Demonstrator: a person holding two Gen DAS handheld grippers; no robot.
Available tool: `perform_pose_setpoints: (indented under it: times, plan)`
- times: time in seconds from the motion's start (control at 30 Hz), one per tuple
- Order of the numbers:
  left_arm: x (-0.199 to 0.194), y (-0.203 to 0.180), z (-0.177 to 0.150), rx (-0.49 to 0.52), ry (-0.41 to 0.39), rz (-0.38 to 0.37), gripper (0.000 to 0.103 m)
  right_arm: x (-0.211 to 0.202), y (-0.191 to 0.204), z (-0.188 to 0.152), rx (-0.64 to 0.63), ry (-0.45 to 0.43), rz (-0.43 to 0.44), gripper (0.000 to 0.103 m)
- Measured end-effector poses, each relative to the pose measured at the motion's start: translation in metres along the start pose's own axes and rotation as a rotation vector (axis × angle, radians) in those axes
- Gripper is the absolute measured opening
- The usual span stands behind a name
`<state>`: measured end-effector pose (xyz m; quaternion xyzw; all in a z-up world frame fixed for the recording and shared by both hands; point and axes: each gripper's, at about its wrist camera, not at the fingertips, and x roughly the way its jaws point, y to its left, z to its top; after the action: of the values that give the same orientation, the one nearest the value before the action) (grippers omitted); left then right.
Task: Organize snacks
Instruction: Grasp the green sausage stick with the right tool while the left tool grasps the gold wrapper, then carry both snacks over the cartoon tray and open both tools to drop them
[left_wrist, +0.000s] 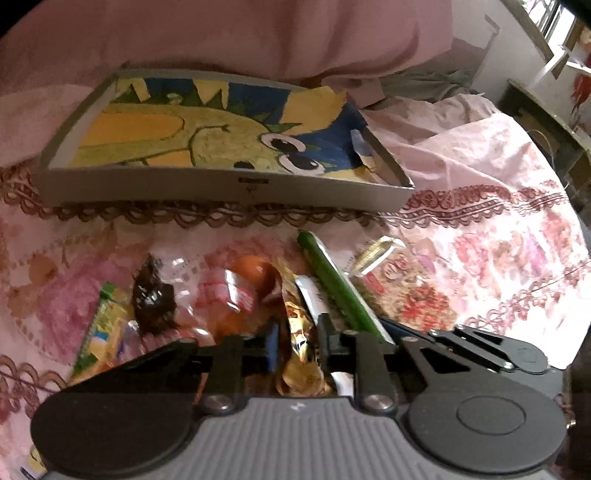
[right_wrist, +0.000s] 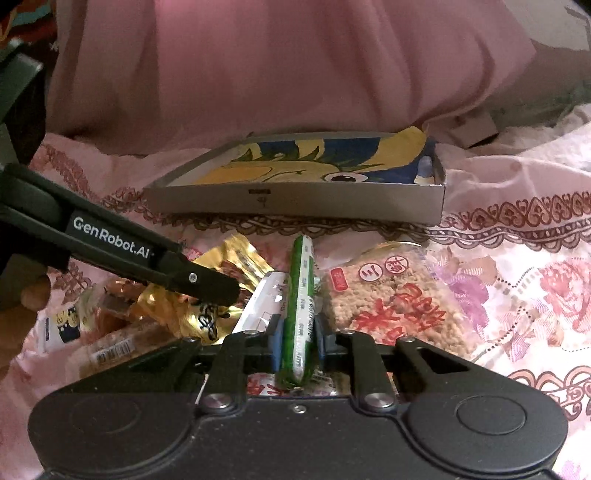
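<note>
The right wrist view alone shows the right gripper (right_wrist: 298, 338) closed on the green stick snack (right_wrist: 301, 295), its blue pads pressed against both sides of the wrapper, which runs forward between the fingers and points toward the tray. Just right of those fingers lies a clear pack of puffed rice cake (right_wrist: 391, 306) with red print; just left of them lies a white wrapper (right_wrist: 264, 301), and beyond it a gold foil packet (right_wrist: 207, 291). The left gripper (right_wrist: 221, 286) enters this view from the left with its tip over the gold foil packet. The left wrist view alone shows the left gripper (left_wrist: 297, 345) with its jaws partly open astride the gold foil packet (left_wrist: 299, 354); whether the pads touch the foil cannot be told. To the left of those fingers lie an orange jelly cup (left_wrist: 240, 291), a dark snack in clear wrap (left_wrist: 153, 299) and a green and yellow packet (left_wrist: 103, 325); the green stick snack (left_wrist: 338, 284) lies to the right. Ahead of both grippers, on the floral cloth (left_wrist: 498, 258), sits the shallow cardboard tray (left_wrist: 221, 190). It holds only a cartoon-painted lining sheet (left_wrist: 177, 129) and none of the snacks.
</note>
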<state>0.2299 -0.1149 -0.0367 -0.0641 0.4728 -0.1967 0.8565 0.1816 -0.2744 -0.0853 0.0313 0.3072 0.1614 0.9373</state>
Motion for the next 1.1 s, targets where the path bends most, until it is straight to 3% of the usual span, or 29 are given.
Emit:
perform_pose_setpoints:
  times: [0.3, 0.47, 0.63, 0.77, 0.93, 1.1]
  plan:
    - [0.005, -0.006, -0.001, 0.048, -0.004, 0.004, 0.022, 0.006, -0.001, 0.000, -0.004, 0.015, -0.004, 0.021]
    - [0.007, -0.017, -0.001, 0.150, 0.025, 0.039, 0.024, 0.008, 0.001, 0.000, -0.009, 0.023, -0.010, 0.020]
    - [0.003, -0.017, 0.000, 0.129, 0.042, 0.041, 0.021, 0.001, 0.005, -0.001, -0.025, 0.010, -0.023, 0.018]
    - [-0.010, -0.010, -0.006, 0.077, 0.031, 0.030, 0.019, -0.007, 0.018, -0.003, -0.128, -0.019, -0.068, 0.018]
    - [-0.036, -0.003, -0.011, 0.070, -0.027, 0.050, 0.019, -0.018, 0.037, -0.007, -0.265, -0.081, -0.124, 0.018]
    - [-0.057, 0.004, -0.003, 0.014, -0.095, 0.058, 0.018, -0.028, 0.042, -0.002, -0.297, -0.161, -0.155, 0.018]
